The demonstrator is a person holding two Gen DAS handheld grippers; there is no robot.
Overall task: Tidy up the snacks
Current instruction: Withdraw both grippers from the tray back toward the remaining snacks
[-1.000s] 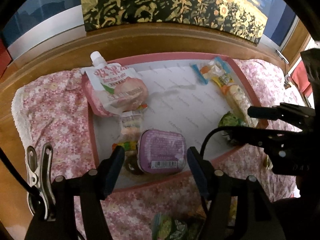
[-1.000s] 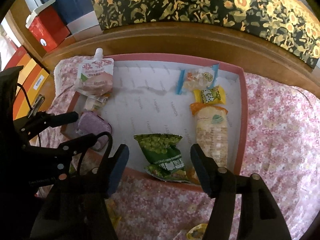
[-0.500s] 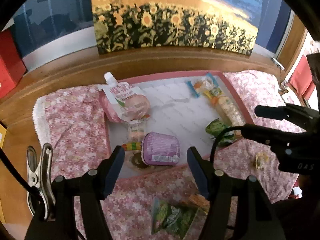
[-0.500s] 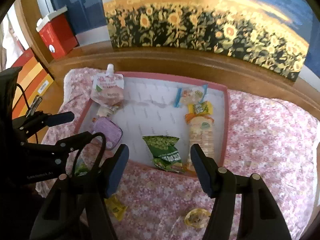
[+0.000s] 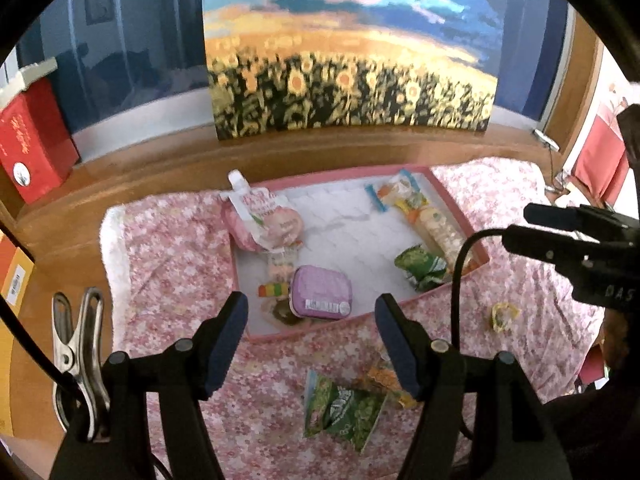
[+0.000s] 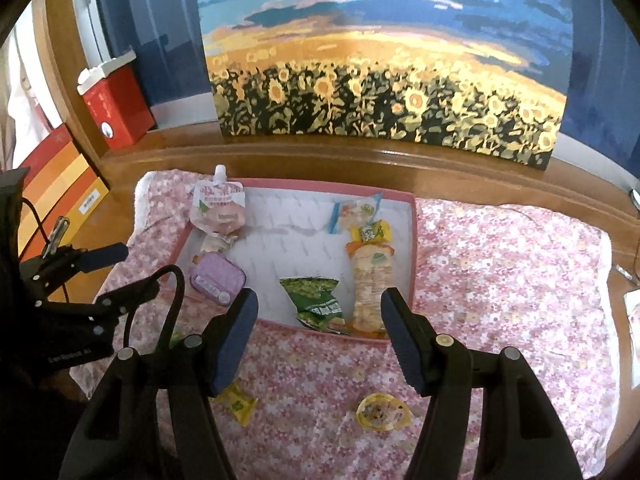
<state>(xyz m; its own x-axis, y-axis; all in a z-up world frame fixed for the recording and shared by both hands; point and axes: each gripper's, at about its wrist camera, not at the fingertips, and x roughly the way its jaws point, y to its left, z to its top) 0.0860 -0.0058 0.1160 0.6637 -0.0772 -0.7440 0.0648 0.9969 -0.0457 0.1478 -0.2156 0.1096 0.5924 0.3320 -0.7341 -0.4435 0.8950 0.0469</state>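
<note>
Both grippers hang above the near edge of the tray (image 6: 414, 240), fingers spread wide and holding nothing: the left gripper (image 5: 312, 332) sits over the near left corner, the right gripper (image 6: 319, 332) over the near rim, a stance that fits choosing the next snack rather than carrying one.

Inside the tray the snacks lie in two lines, which looks deliberate. Down the left side run the pouch (image 6: 219, 208), propped on the far left corner with its spout past the rim, a small packet and the purple tin (image 6: 218, 278). Down the right side run a blue-edged packet (image 6: 354, 212), a yellow candy (image 6: 370, 233) and the cracker sleeve (image 6: 370, 284), laid lengthways along the wall. A green bag (image 6: 316, 300) lies beside the sleeve at the near rim. The middle of the tray is bare, probably kept for what remains.

Still outside the tray, on the floral cloth (image 6: 500, 280) in front of it, are a second green bag (image 5: 344, 412), a yellow packet (image 6: 236, 400) and a jelly cup (image 6: 382, 412). The tray is partly filled; I judge these three are next, the cup nearest the right gripper.
</note>
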